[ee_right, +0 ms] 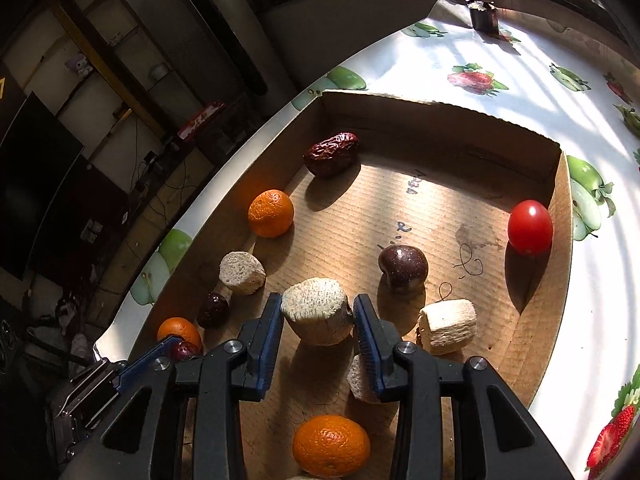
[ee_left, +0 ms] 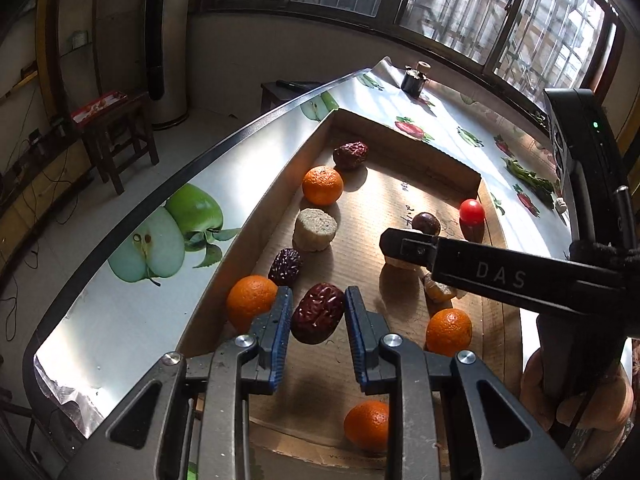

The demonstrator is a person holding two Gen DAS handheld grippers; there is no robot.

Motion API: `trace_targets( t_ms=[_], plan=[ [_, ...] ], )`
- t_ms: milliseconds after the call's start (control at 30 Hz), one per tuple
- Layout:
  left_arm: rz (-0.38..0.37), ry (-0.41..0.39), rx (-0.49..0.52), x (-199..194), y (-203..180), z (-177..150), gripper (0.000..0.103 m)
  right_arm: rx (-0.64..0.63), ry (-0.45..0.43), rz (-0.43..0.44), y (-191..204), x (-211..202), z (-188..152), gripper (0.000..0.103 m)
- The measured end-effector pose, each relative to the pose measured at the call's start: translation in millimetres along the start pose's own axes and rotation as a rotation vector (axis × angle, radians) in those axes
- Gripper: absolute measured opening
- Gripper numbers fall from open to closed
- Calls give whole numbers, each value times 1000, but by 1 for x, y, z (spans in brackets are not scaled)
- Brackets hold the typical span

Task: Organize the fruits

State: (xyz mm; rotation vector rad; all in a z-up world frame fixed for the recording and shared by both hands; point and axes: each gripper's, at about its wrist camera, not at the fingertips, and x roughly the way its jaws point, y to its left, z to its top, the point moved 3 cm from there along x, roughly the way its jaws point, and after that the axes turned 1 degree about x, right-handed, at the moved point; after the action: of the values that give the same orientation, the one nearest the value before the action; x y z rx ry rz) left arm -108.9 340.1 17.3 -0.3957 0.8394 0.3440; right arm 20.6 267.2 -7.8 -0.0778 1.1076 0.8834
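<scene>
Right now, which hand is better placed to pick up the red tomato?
The right gripper: the red tomato lies on its side of the box, though a pale chunk sits between its jaws. The left gripper straddles a red date.

Left gripper [ee_left: 318, 312]: black angular frame with triangular cut-outs, silver round screws at the joints, blue ribbed pads [ee_left: 280, 332] lining the jaws. Right gripper [ee_right: 318, 320]: same build; its black side bar reads "DAS" in pale letters, with a black fuzzy strap wrapped at 3 o'clock and a green indicator light above. Bare-skinned hand [ee_left: 576, 396] at 4 o'clock.
</scene>
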Motion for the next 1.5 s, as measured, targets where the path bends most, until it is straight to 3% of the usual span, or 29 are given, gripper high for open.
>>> trace_targets(
  t_ms=[67,233,433,500,567,700,967,1500],
  plan=[
    [2,2,-3,-1,0,0,26,4,-8,1,-1,-3,0,48],
    [9,-8,-12,-13,0,1,28,16,-42,11,-1,-17,-1,49],
    [138,-131,39,-53,-17,4,70,40,-191,-54,-7,-86,-18,49],
    [184,-175,67,-67,-27,3,84,49,-247,-117,-14,-113,-32,60],
    [207,-208,102,-78,-40,1,85,66,-296,-166,-20,-137,-49,66],
    [211,-229,174,-91,-70,-8,85,110,-353,-257,-38,-172,-83,67],
    [189,-256,248,-114,-112,-27,86,174,-425,-353,-60,-207,-132,72],
    [176,-275,292,-132,-145,-39,86,202,-445,-348,-68,-221,-163,75]
  ],
)
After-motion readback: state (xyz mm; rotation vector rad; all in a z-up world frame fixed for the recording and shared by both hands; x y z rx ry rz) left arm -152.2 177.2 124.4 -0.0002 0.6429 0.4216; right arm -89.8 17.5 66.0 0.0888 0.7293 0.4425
